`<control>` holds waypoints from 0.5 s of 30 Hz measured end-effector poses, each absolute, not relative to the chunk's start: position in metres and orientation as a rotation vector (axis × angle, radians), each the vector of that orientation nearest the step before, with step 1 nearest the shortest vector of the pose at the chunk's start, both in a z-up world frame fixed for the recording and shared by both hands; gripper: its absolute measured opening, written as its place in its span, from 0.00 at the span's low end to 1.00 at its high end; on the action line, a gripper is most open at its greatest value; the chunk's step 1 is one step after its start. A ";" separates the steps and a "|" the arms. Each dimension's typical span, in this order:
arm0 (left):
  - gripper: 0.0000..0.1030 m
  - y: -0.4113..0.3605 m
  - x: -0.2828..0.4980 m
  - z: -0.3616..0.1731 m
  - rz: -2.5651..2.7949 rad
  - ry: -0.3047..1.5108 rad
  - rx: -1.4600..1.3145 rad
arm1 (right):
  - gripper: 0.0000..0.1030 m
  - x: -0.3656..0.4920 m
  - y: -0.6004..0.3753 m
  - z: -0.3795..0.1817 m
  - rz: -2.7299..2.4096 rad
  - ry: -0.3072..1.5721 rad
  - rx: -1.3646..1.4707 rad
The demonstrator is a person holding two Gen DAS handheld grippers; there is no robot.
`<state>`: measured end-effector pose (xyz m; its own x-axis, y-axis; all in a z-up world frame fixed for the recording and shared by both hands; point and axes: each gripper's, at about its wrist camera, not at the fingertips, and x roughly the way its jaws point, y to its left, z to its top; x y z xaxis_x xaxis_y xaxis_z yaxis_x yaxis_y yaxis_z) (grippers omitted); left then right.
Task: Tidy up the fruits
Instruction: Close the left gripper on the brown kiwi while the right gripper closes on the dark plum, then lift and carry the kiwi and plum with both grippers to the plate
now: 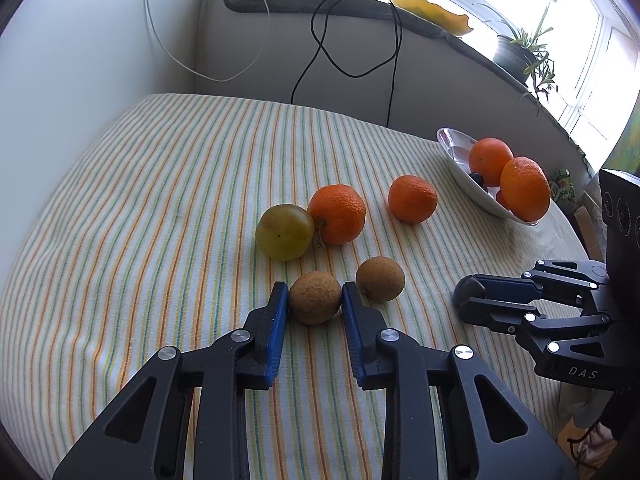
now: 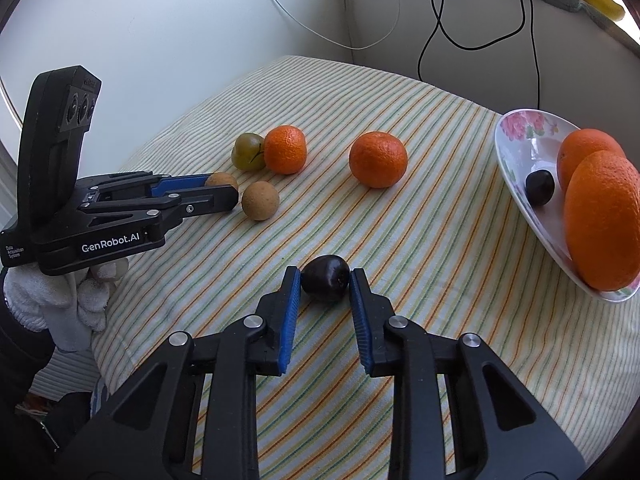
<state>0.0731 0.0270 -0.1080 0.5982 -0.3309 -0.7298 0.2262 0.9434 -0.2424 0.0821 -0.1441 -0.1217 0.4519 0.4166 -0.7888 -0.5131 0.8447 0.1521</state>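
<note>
Striped cloth [image 1: 160, 200] covers the whole table, biggest thing here by far. Both grippers sit low over it, angled down.

Left gripper [image 1: 315, 300] has its jaws pinching a round brown fruit [image 1: 315, 297], blue pads pressed on both sides, fruit resting on the cloth. From the right wrist view you can see a white-gloved hand [image 2: 60, 304] holding that gripper.

Right gripper [image 2: 325, 280] is clamped on a small dark plum [image 2: 325, 283], pads touching it left and right, and it's also down on the cloth, near the front edge.

White flowered dish [image 2: 516, 148] sits off to the right, tilted-looking in the fisheye. It holds two oranges [image 2: 600, 220] touching each other, plus another dark fruit [image 2: 540, 187] just beside them.

Loose on the cloth: a tangerine [image 1: 412, 199] on its own between the dish and the rest, then another tangerine [image 1: 337, 214] touching a green-yellow fruit [image 1: 285, 232]. A second brown fruit [image 1: 380, 279] lies just beside the right finger of the left gripper; can't tell if it actually touches.

Behind the table there's a black cable [image 1: 320, 48] and a white cable [image 1: 160, 40] hanging on the wall, and a potted plant [image 1: 520, 56] on the sill.
</note>
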 end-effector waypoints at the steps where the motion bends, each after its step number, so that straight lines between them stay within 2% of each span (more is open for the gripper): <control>1: 0.24 0.027 0.073 -0.107 -0.325 0.871 -0.131 | 0.25 0.082 -0.144 -0.121 0.576 0.939 -0.109; 15: 0.24 0.029 0.065 -0.092 -0.336 0.836 -0.145 | 0.25 0.075 -0.164 -0.105 0.574 0.895 -0.049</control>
<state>0.0654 0.0291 -0.0921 0.6217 -0.3477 -0.7019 0.2344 0.9376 -0.2568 0.0752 -0.1641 -0.1045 0.4864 0.4516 -0.7480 -0.4917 0.8492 0.1929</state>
